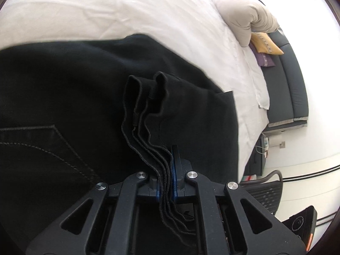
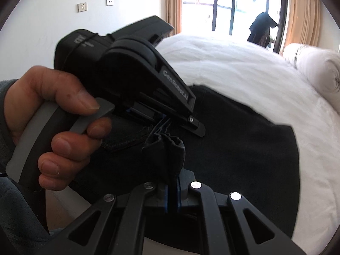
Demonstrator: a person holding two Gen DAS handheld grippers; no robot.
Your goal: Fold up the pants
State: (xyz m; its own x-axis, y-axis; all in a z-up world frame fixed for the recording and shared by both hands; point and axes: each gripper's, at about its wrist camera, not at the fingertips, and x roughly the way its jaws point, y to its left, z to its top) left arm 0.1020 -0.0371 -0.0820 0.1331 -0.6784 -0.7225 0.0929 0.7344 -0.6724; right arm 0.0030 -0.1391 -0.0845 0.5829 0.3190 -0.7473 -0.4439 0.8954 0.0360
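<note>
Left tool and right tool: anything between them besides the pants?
No. In the right wrist view, only bunched pants hem spans left tool to right tool.

The black denim pants (image 1: 63,89) look matt and tightly woven, with raised stitched seams and rough, corded hem edges. The white cotton bed sheet (image 1: 127,14) is matt, soft and finely creased. The black plastic left gripper (image 1: 170,163) has a dull, smooth finish, shiny round metal pins and blue rubbery pads. The right gripper (image 2: 173,182) looks the same: matt plastic, bright metal pins.
</note>
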